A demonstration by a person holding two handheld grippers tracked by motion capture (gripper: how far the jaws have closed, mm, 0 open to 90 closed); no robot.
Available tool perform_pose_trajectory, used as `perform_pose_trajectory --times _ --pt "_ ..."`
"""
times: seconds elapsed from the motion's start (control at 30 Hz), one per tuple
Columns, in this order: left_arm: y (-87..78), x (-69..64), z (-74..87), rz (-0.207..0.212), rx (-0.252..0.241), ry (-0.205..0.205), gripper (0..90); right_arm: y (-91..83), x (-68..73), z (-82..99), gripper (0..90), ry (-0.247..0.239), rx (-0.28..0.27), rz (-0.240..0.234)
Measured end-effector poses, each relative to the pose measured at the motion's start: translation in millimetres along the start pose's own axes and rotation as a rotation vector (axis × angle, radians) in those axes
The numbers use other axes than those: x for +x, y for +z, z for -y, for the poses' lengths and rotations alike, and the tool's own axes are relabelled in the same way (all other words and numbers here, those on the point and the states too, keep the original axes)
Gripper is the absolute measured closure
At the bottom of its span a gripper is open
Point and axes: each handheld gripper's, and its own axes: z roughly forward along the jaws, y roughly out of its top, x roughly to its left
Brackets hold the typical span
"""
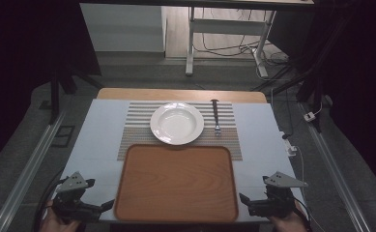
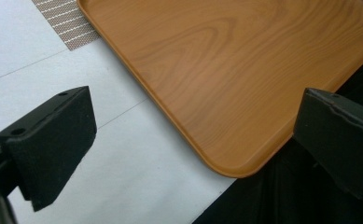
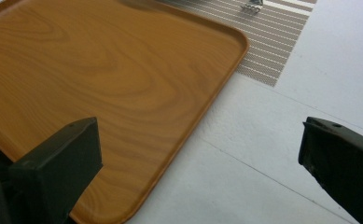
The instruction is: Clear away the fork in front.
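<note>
A bare wooden tray (image 1: 176,181) lies at the near middle of the white table. Behind it a white plate (image 1: 177,123) rests on a striped placemat (image 1: 132,130), with a fork (image 1: 216,118) to the plate's right. My left gripper (image 1: 106,205) is held at the tray's near left corner, jaws wide open and nothing between them. My right gripper (image 1: 243,199) is held at the tray's near right corner, also open and holding nothing. The left gripper view looks at the tray's corner (image 2: 235,168). The right gripper view looks at the tray's edge (image 3: 202,107) and the fork's tines (image 3: 253,5).
The white table (image 1: 98,145) has bare strips on both sides of the tray. Its near edge runs just under both grippers. A white cable and plug (image 1: 292,147) lie at the table's right edge. A desk frame (image 1: 224,34) stands on the floor beyond.
</note>
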Motion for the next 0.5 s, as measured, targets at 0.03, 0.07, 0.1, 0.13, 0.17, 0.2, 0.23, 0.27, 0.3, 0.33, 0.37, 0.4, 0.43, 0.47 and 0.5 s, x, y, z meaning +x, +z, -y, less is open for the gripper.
perform_pose_trajectory --times 0.03,0.07,0.1,0.13,0.17,0.2,0.23,0.27,0.3,0.33,0.37,0.4,0.43,0.47,0.5 --pt "0.0 -0.1 0.0 0.001 0.0 0.001 0.0 0.6 0.1 -0.6 0.0 -0.009 0.006 -0.002" --pt "0.0 -0.1 0.0 0.001 0.0 0.001 0.0 1.7 0.8 -1.2 0.0 -0.008 0.003 -0.006" --pt "0.0 -0.2 0.0 0.001 0.0 0.002 0.0 2.2 1.2 -1.9 0.0 -0.014 0.008 -0.008" --pt "0.0 -0.2 0.0 0.001 0.0 0.002 0.0 3.1 1.4 -2.5 0.0 -0.021 0.008 -0.012" --pt "0.1 -0.2 0.0 0.001 0.0 0.003 0.0 4.0 1.9 -3.3 0.0 -0.023 0.007 -0.014" --pt "0.2 -0.1 -0.1 0.004 0.001 0.004 0.0 4.9 2.4 -4.0 0.0 -0.024 0.005 -0.018" --pt "0.2 -0.1 -0.1 0.004 0.001 0.004 0.0 5.6 2.7 -4.9 0.0 -0.028 0.008 -0.024" --pt "0.1 -0.1 0.0 0.002 0.001 0.003 0.0 6.5 3.1 -5.9 0.0 -0.032 0.012 -0.025" --pt "0.1 -0.1 0.0 0.002 0.001 0.003 0.0 6.5 3.1 -5.9 0.0 -0.032 0.012 -0.025" --pt "0.0 -0.2 0.0 0.001 -0.001 0.003 0.0 8.8 4.6 -7.6 0.0 -0.039 0.013 -0.031" --pt "-0.1 -0.5 0.0 -0.001 -0.002 0.005 0.0 9.8 5.3 -8.5 0.0 -0.043 0.011 -0.036" --pt "-0.1 -0.5 0.0 -0.001 -0.002 0.005 0.0 11.0 5.9 -9.4 0.0 -0.048 0.008 -0.039" --pt "-0.1 -0.6 0.0 -0.002 -0.001 0.007 0.0 12.2 6.4 -10.3 0.0 -0.056 0.008 -0.042" --pt "-0.2 -1.2 0.0 -0.006 0.0 0.009 0.0 13.2 7.0 -11.4 0.0 -0.062 0.006 -0.043" --pt "-0.2 -1.2 0.0 -0.006 0.0 0.009 0.0 14.4 7.4 -12.3 0.0 -0.065 0.001 -0.043"
